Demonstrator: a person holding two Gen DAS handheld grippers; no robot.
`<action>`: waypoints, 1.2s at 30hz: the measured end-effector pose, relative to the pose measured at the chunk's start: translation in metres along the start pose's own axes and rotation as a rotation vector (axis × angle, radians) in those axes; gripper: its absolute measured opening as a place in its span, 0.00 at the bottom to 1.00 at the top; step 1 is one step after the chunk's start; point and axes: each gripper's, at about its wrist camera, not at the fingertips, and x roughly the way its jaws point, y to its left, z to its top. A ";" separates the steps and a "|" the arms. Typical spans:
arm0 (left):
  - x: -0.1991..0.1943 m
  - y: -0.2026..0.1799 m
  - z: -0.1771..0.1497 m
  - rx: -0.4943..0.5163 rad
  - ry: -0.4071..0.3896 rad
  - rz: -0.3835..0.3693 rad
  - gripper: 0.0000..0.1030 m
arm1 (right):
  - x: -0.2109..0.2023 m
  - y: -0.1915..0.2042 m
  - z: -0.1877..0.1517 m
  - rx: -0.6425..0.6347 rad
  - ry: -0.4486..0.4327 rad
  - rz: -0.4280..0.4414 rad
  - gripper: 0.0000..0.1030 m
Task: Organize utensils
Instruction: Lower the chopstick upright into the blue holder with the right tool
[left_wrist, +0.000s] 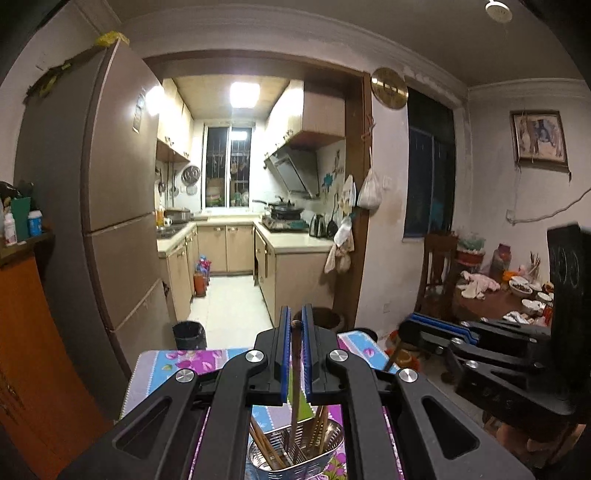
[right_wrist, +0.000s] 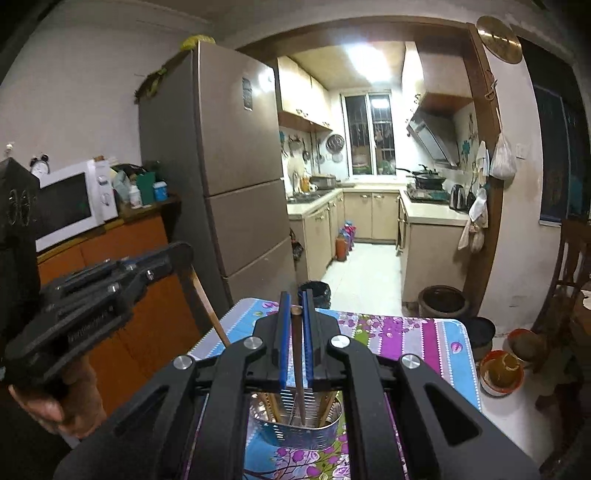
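Holding one thin brown wooden chopstick (left_wrist: 295, 354) each, both grippers hang above the shiny metal utensil holder (left_wrist: 295, 452) that stands on the flowery purple and blue tablecloth (left_wrist: 173, 363). The left gripper (left_wrist: 294, 314) has its blue pads squeezed tight on its stick. The right gripper (right_wrist: 294, 301) pinches a second brown chopstick (right_wrist: 297, 354) the same way. Each stick runs along the fingers, top end poking out past the tips, lower end slanting down toward the holder, where more chopsticks lean. I think they are held lengthwise like this so they can slide straight into a slot.
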 end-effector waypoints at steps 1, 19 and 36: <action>0.006 0.001 -0.001 -0.001 0.013 0.000 0.07 | 0.006 0.001 -0.001 -0.001 0.010 -0.009 0.05; 0.073 0.023 -0.034 -0.016 0.174 0.047 0.07 | 0.064 -0.006 -0.005 0.023 0.157 -0.060 0.05; 0.098 0.035 -0.050 -0.051 0.247 0.112 0.07 | 0.101 -0.012 -0.012 0.015 0.254 -0.109 0.05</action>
